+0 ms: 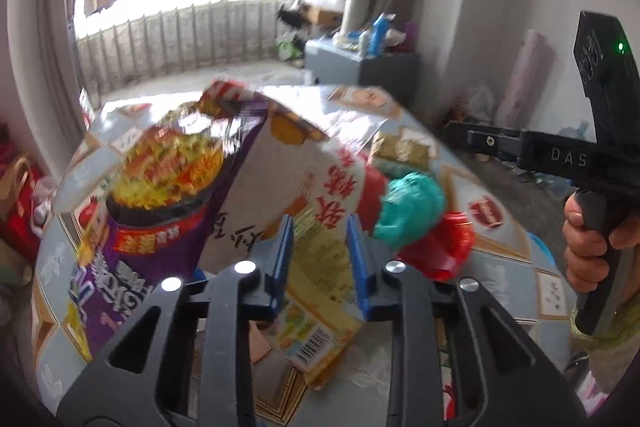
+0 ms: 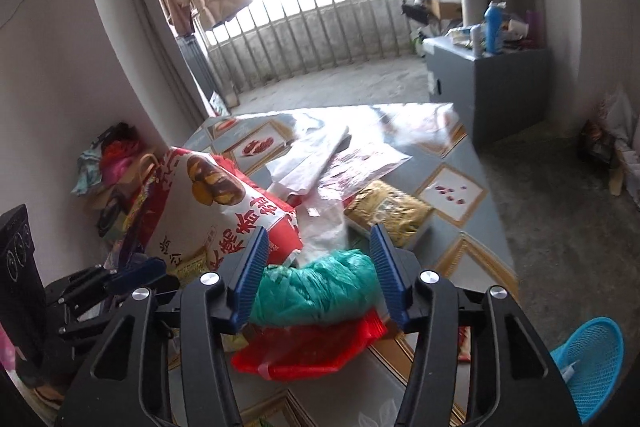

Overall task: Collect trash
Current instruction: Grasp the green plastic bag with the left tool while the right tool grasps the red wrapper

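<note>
Left gripper [image 1: 320,259]: Your blue fingers are clamped on the white chestnut bag [image 1: 280,187], which runs up between them; the barcode end hangs below the fingertips.
Right gripper [image 2: 318,275]: Your fingers stand apart on either side of the crumpled teal bag [image 2: 316,291]. The left pad touches or nearly touches the bag; whether the right pad makes contact you cannot tell.
Teal bag: It lies on top of the red plastic bag [image 2: 312,351], near the table's front edge. In the left wrist view it sits just right of the chestnut bag.
Red plastic bag: Directly under the teal bag, spread flat on the table [image 2: 460,195].
Chestnut bag: White with red lettering and a chestnut picture. It stands tilted at the left of the pile, with your left gripper on its near side.
Purple snack bag [image 1: 132,259]: Seen in the left wrist view, left of the chestnut bag and blurred.
Gold packet [image 2: 390,211]: Flat on the table, behind the teal bag and to the right.
Clear wrappers [image 2: 320,167]: White and transparent sheets piled further back on the table, behind the chestnut bag.
Blue mesh basket [image 2: 592,359]: On the floor, right of the table.
Grey cabinet [image 2: 488,87]: Far right, against the wall, with bottles on top.
</note>
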The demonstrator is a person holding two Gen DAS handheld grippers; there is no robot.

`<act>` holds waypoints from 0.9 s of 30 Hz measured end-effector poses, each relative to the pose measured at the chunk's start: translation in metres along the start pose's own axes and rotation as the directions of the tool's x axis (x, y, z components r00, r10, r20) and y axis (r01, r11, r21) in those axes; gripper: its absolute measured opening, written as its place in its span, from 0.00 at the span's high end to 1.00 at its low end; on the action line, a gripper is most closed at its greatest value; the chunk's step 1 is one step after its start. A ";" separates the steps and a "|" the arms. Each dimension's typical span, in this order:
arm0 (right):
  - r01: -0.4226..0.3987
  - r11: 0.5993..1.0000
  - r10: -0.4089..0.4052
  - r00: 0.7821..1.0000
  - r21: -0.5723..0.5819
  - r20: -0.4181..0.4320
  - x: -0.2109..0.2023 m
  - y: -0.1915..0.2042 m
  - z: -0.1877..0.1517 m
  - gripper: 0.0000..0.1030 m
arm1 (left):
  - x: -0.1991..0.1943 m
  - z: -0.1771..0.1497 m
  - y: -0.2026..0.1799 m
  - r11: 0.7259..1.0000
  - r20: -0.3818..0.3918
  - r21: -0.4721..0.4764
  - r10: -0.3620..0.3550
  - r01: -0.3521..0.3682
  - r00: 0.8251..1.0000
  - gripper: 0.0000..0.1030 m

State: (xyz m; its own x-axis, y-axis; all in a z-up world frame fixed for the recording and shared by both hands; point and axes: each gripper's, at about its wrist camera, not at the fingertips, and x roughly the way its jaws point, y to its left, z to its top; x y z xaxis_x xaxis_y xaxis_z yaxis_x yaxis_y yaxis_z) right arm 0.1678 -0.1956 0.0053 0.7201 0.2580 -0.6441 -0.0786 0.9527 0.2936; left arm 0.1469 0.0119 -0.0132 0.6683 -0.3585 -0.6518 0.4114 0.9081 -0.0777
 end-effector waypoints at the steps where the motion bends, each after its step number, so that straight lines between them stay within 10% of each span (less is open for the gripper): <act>1: -0.011 1.000 0.011 1.000 0.001 -0.023 0.010 -0.001 0.000 0.52 | 0.009 -0.002 0.001 1.000 -0.029 -0.012 0.017 -0.017 0.999 0.84; 7: -0.042 0.999 0.044 0.977 0.016 -0.208 0.044 -0.008 -0.027 0.62 | 0.040 -0.026 -0.005 0.999 -0.164 -0.041 -0.025 0.019 0.986 0.97; 27: -0.129 0.987 0.148 0.965 0.100 -0.215 -0.028 -0.024 -0.095 0.62 | 0.024 -0.077 -0.041 0.964 -0.292 -0.097 -0.267 0.249 0.918 1.00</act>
State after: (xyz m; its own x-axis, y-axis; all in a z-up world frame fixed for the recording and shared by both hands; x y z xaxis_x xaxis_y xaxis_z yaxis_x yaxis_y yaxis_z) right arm 0.0843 -0.2101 -0.0506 0.5357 0.4242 -0.7301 -0.1014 0.8907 0.4432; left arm 0.0982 -0.0171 -0.0834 0.3227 -0.5086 -0.7983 0.5025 0.8067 -0.3108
